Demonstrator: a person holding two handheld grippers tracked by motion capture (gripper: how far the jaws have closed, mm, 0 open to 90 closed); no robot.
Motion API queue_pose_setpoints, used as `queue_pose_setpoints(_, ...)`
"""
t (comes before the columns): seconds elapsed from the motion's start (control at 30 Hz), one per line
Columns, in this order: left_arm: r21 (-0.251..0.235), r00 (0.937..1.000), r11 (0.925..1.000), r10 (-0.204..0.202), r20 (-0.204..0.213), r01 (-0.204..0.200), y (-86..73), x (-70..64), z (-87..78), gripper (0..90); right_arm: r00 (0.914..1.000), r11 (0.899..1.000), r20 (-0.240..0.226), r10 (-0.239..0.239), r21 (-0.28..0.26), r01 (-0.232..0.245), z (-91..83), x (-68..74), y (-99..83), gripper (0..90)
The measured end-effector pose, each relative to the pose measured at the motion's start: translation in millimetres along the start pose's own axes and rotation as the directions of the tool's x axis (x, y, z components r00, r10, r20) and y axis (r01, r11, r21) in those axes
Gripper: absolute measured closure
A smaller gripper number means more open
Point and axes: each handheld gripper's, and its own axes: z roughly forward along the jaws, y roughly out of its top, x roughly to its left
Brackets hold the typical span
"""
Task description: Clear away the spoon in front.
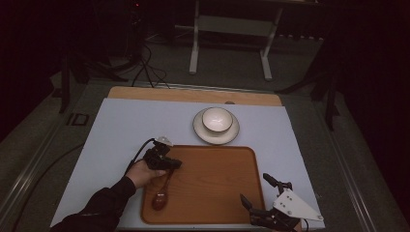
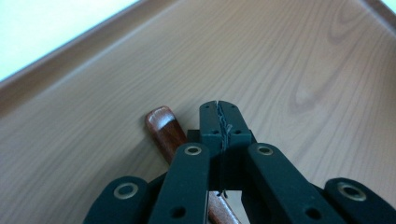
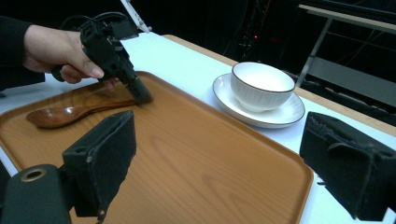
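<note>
One wooden spoon (image 1: 162, 194) lies flat on the brown tray (image 1: 217, 193), near its left edge, dark reddish and glossy, with its oval bowl toward the person and its flat-ended handle pointing away. The left gripper (image 1: 175, 165) rests its tip on the tray just beside the handle's end, jaws pressed together on nothing. The right gripper (image 1: 256, 191) hangs over the tray's near right corner, jaws spread wide.

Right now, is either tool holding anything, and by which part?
Nothing is held: the left tool is shut beside the spoon handle; the right tool is open, empty.
</note>
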Motion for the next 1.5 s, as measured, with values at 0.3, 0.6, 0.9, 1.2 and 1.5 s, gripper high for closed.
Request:
queue_pose_setpoints(0.3,0.007,0.9985,0.9999,-0.01,-0.054,0.01,-3.5,8.5,-5.0,88.8,1.0,1.0,-0.001,0.001,0.001,-0.001,0.0,-0.4,-0.1,10.7)
queue_pose_setpoints(0.6,0.001,0.9965,0.9992,-0.04,-0.074,0.04,-9.1,18.5,-13.3,88.8,1.0,1.0,-0.006,0.002,0.003,-0.002,1.1,0.2,0.0,10.7)
queue_pose_setpoints(0.9,-0.081,0.9996,0.9964,0.022,-0.02,-0.023,0.0,4.6,-25.6,81.7,1.0,1.0,-0.007,0.0,0.003,0.0,1.5,0.6,-0.1,10.7)
queue_pose_setpoints(1.2,-0.168,0.9989,0.9848,0.047,0.002,-0.046,8.1,-11.0,-45.4,71.1,1.0,1.0,-0.003,0.004,0.001,-0.004,1.3,0.0,-0.4,10.7)
queue_pose_setpoints(1.5,-0.244,0.9995,0.9692,0.033,0.001,-0.032,7.5,-21.9,-67.3,52.7,1.0,1.0,-0.001,0.006,0.003,-0.006,2.2,0.2,-1.0,10.7)
